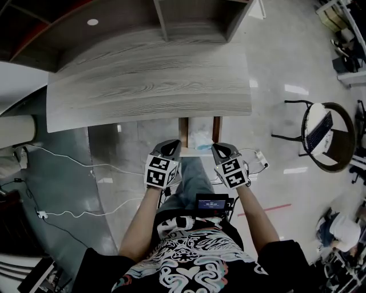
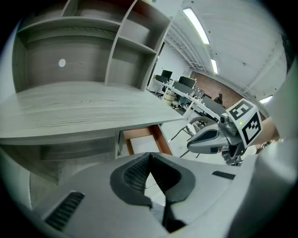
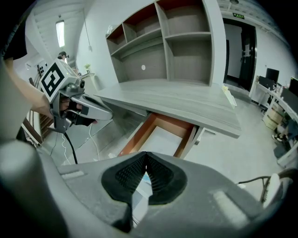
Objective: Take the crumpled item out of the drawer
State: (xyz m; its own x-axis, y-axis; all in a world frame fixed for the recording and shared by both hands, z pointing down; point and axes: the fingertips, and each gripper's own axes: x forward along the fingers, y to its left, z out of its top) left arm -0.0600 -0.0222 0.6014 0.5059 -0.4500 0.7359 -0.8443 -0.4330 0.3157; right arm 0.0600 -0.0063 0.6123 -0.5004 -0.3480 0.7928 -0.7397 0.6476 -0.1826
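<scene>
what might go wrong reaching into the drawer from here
The left gripper and right gripper are both shut; going in like that would likely shove the crumpled item rather than grab it. The drawer is narrow and sits under the desk edge, so a gripper may knock its sides.

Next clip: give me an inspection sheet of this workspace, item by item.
Surface: grey wood-grain desk top.
Job's things: drawer pulled open under the desk; a pale blue item lies inside, untouched.
Clutter: nothing seen on the desk.
Grippers: left gripper and right gripper held at the drawer's near end, jaws together, holding nothing.
Cables: white cables run across the floor at left.
Surroundings: shelf unit behind the desk; round chair at right.
</scene>
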